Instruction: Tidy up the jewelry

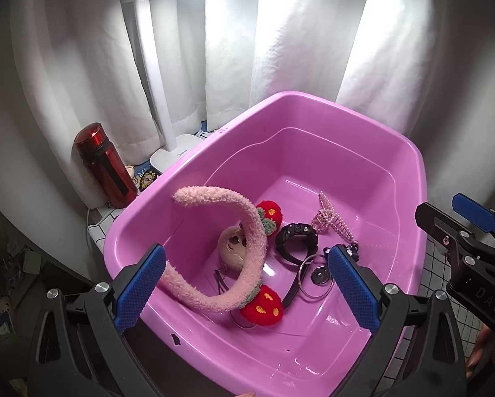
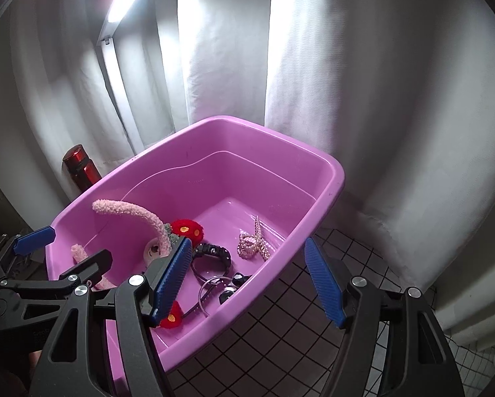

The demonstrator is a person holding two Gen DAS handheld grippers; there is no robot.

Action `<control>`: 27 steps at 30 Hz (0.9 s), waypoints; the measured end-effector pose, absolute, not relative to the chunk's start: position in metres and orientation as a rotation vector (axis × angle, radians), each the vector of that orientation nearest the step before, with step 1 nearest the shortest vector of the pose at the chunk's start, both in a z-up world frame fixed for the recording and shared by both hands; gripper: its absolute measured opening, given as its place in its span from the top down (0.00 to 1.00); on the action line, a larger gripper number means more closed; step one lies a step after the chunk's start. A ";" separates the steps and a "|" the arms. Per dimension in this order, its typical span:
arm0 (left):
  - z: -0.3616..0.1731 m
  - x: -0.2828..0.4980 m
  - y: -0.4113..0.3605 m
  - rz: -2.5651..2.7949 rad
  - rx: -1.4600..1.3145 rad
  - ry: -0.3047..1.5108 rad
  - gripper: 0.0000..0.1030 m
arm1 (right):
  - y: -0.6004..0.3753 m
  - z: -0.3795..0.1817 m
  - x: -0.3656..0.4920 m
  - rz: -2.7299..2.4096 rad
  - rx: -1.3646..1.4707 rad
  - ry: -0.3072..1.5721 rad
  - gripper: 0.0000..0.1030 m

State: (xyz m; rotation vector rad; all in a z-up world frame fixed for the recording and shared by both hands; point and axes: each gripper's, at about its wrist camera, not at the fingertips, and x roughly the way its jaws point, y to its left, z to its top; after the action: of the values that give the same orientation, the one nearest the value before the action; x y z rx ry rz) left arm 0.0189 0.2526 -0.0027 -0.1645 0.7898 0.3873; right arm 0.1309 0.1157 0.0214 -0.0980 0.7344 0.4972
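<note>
**Both grippers wide open over the basin**

The left gripper (image 1: 247,284) and the right gripper (image 2: 257,281) hold nothing, jaws spread. Inside the pink basin (image 1: 413,178) lie the fluffy headband (image 1: 247,248), black watch (image 1: 295,236) and pearl hair claw (image 1: 331,220).

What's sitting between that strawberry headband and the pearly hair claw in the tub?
A black watch lies between the headband and the claw; clearest in the left wrist view.

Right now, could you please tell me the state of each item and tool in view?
Left tool: open, empty.
Right tool: open, empty.
Pink tub: holding accessories.
Fuzzy headband: propped up inside the tub.
Black watch: lying flat.
Red bottle: upright, capped.
</note>
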 end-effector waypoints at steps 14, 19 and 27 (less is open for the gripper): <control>-0.002 0.010 0.250 0.401 -0.175 0.789 0.06 | 0.105 0.021 0.117 0.487 -0.096 0.745 0.34; -0.001 0.008 0.251 0.405 -0.174 0.790 0.06 | 0.104 0.022 0.112 0.486 -0.100 0.742 0.34; 0.000 0.006 0.252 0.403 -0.165 0.788 0.06 | 0.103 0.023 0.110 0.481 -0.103 0.744 0.34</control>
State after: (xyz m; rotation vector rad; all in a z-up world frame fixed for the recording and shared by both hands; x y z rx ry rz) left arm 0.0057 0.2519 -0.0004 -0.1650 0.7876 0.4029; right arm 0.1096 0.1028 0.0226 -0.1028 0.7439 0.4814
